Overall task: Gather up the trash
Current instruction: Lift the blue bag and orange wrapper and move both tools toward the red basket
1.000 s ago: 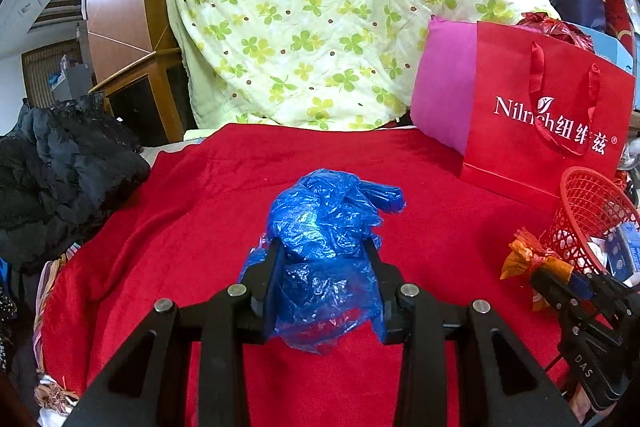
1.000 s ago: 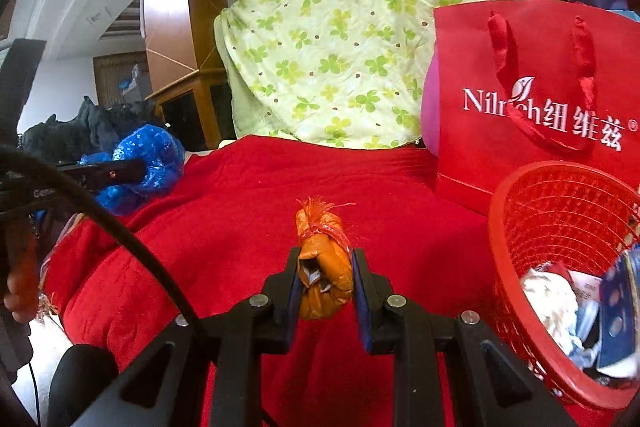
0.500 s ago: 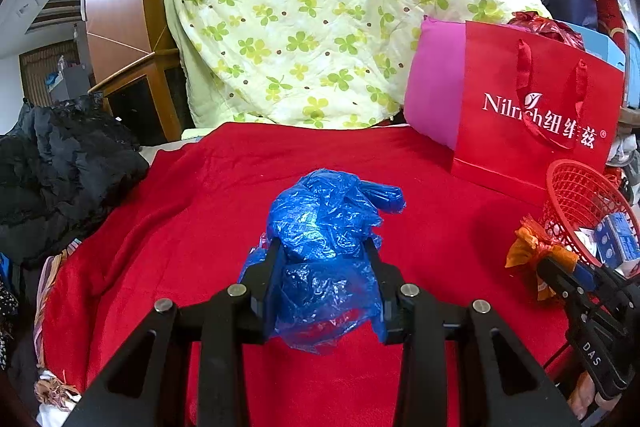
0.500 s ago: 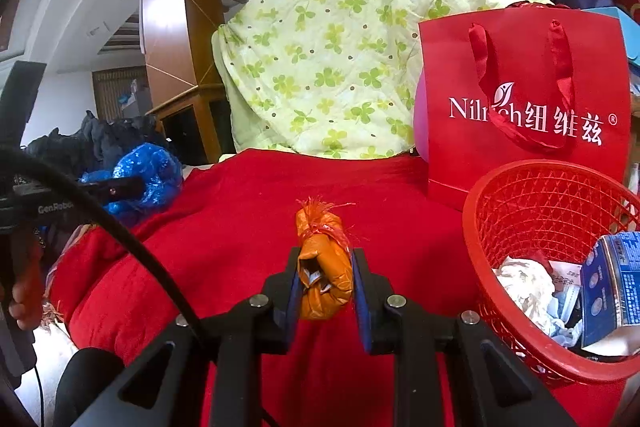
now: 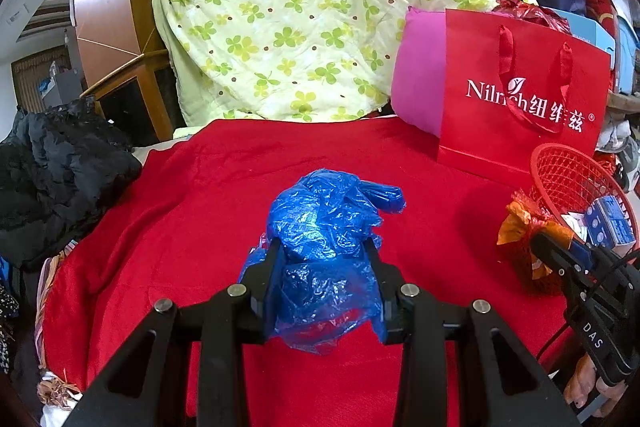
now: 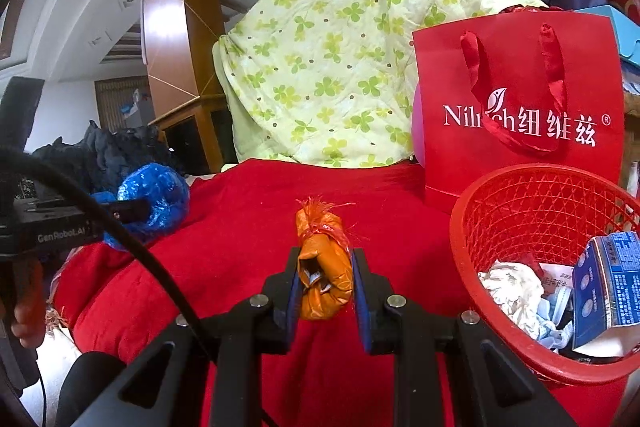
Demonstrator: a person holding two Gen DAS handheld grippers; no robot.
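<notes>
Two tools loaded, left tool (image 5: pixel 324 259) pinching blue bag (image 5: pixel 328 227), right tool (image 6: pixel 325 267) pinching orange bundle (image 6: pixel 322 263) beside red basket (image 6: pixel 464 255) rim

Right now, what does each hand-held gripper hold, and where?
Left hand-held gripper: blue plastic bag, at its lower middle. Right hand-held gripper: orange wrapper, at its lower half.

Both wrist views look forward, close over the red cloth (image 5: pixel 208 211), sharing the red basket (image 6: pixel 532 195).

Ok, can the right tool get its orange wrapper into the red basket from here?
Probably yes: the right tool, shut on the orange wrapper, sits beside the red basket, whose open top looks unobstructed.
</notes>
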